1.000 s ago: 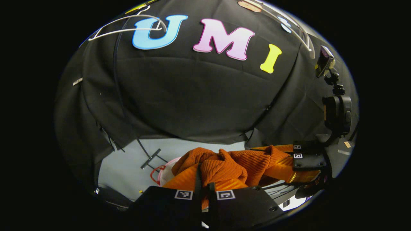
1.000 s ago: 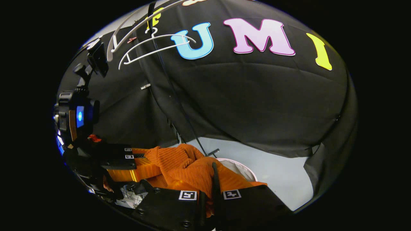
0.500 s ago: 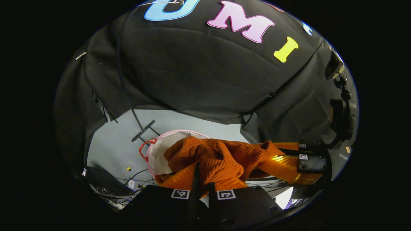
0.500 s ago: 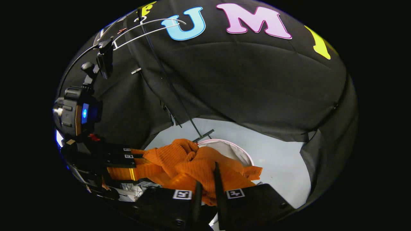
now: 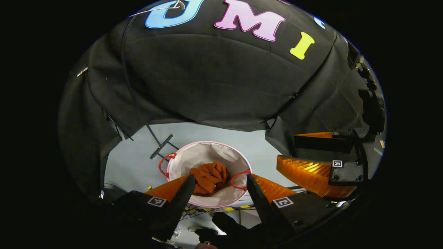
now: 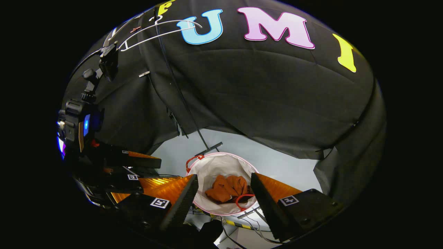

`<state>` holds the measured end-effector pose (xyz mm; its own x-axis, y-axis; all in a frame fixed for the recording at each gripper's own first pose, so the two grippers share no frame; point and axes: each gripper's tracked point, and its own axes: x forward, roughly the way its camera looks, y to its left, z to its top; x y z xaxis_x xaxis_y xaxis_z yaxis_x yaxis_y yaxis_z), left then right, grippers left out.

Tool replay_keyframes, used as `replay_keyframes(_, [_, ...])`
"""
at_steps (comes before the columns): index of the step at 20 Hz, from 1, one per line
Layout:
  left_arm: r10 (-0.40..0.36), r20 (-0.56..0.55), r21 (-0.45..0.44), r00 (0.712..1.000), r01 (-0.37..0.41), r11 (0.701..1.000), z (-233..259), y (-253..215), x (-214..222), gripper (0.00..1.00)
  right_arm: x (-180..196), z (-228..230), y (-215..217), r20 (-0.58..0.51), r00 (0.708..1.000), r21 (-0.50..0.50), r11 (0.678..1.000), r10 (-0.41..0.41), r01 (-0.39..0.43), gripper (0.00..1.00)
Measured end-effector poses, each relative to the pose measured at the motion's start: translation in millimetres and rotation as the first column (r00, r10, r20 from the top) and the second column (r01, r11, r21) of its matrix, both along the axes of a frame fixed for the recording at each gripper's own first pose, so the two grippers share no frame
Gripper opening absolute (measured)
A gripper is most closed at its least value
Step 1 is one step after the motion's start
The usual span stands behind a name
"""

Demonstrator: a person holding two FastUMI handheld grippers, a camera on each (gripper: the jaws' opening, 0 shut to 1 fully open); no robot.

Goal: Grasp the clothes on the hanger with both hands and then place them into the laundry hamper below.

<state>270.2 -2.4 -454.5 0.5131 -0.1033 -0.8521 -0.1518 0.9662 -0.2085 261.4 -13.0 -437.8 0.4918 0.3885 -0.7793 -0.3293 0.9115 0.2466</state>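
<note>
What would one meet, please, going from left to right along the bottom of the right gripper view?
The left claw farther off, then the right claw's own left finger, the orange clothes lying in the laundry hamper, then its own right finger.

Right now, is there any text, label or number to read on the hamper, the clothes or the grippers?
Laundry hamper: no text.
Orange clothes: no label shows.
Left gripper and right gripper: square coded markers, patterns only, no words or numbers.
</note>
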Motion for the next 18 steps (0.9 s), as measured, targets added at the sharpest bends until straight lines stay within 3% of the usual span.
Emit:
replay_keyframes(10, [0.029,0.024,-0.013,0.999,-0.029,1.000,11.9,6.7,-16.7,0.96,-12.9,11.6,7.7,0.002,1.000,0.018,1.000,0.003,-0.003,0.99])
replay_keyframes(18, [-0.010,0.227,0.008,0.974,0.009,1.000,78.0,10.0,-47.0,0.96,-37.8,70.3,18.6,0.121,0.991,0.049,0.998,-0.053,0.047,0.99])
